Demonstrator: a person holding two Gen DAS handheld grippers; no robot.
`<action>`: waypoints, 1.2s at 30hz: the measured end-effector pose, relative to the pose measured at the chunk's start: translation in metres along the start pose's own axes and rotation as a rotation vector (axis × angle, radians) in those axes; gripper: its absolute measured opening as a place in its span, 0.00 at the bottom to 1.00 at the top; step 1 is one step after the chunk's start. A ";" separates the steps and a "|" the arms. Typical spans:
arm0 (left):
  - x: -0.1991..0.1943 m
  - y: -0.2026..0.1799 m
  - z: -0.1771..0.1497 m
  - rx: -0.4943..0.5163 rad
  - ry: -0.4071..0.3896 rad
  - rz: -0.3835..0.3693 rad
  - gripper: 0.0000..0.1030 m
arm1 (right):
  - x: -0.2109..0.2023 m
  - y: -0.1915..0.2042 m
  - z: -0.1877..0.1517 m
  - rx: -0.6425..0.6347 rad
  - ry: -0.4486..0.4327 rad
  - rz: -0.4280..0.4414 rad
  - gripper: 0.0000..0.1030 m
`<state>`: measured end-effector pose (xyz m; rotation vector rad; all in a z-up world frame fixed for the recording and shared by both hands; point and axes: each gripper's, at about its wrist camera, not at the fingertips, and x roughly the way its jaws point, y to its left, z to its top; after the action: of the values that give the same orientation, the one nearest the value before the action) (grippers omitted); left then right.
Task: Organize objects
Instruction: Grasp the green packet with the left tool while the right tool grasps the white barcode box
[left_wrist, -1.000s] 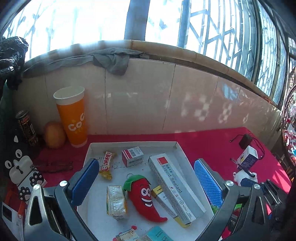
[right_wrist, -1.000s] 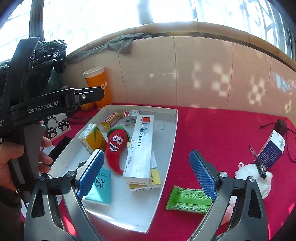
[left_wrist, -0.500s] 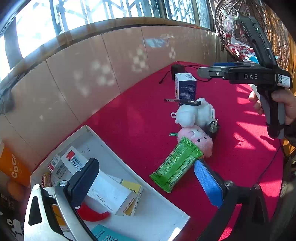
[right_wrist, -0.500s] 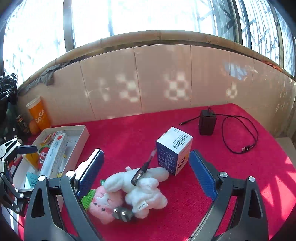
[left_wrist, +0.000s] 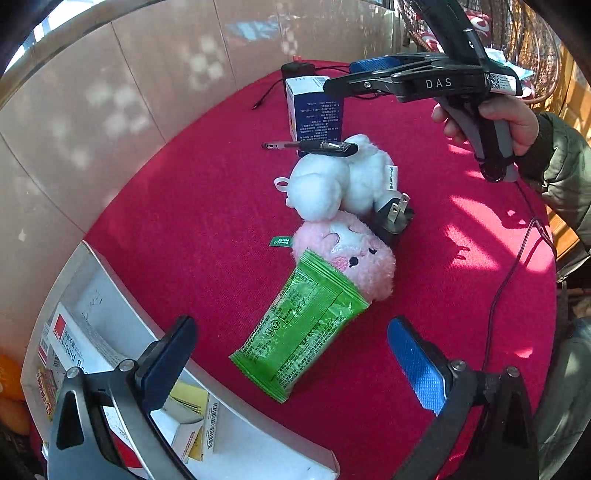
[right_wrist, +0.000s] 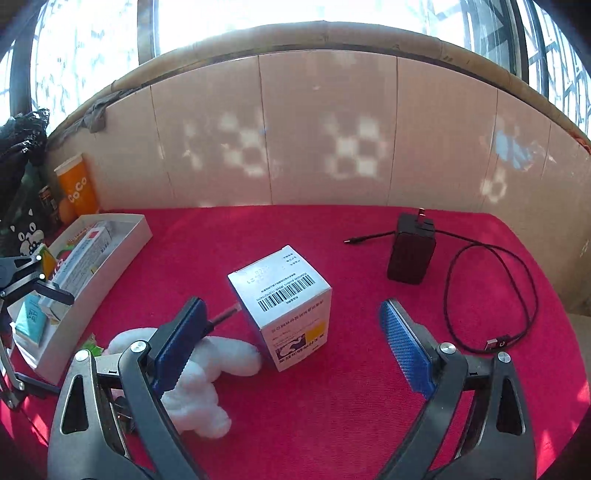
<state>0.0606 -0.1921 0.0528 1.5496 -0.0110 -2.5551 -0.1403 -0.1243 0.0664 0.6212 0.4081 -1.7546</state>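
Note:
A green snack packet (left_wrist: 301, 326) lies on the red table between the fingers of my open, empty left gripper (left_wrist: 291, 354). It overlaps a pink plush (left_wrist: 351, 254), with a white plush (left_wrist: 340, 184) and a pen (left_wrist: 310, 146) behind. A white and blue box (right_wrist: 282, 304) stands between the fingers of my open, empty right gripper (right_wrist: 291, 343), which hovers over it. The box also shows in the left wrist view (left_wrist: 314, 109). The white tray (left_wrist: 122, 321) holds a sealant box and other items.
A black charger (right_wrist: 410, 256) with its cable lies right of the box. A second plug (left_wrist: 393, 218) rests by the plushes. An orange cup (right_wrist: 75, 186) and a can stand at the back left by the wall. The tray also shows at left (right_wrist: 122, 243).
Both grippers swung right, away from the tray. The left one came down close over the green packet. The right one moved in over the white and blue box. Both stayed open.

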 end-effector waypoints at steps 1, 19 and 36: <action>0.003 0.000 0.001 -0.002 0.017 -0.011 1.00 | 0.005 0.001 0.002 -0.013 0.002 0.006 1.00; 0.023 -0.006 -0.004 0.007 0.118 0.025 0.38 | 0.057 -0.002 -0.001 -0.040 0.091 0.000 0.61; -0.048 -0.060 -0.018 -0.140 -0.159 0.063 0.37 | -0.061 -0.002 -0.024 0.169 -0.083 -0.087 0.61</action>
<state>0.0908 -0.1251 0.0815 1.2742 0.0974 -2.5622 -0.1262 -0.0625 0.0834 0.6557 0.2338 -1.9045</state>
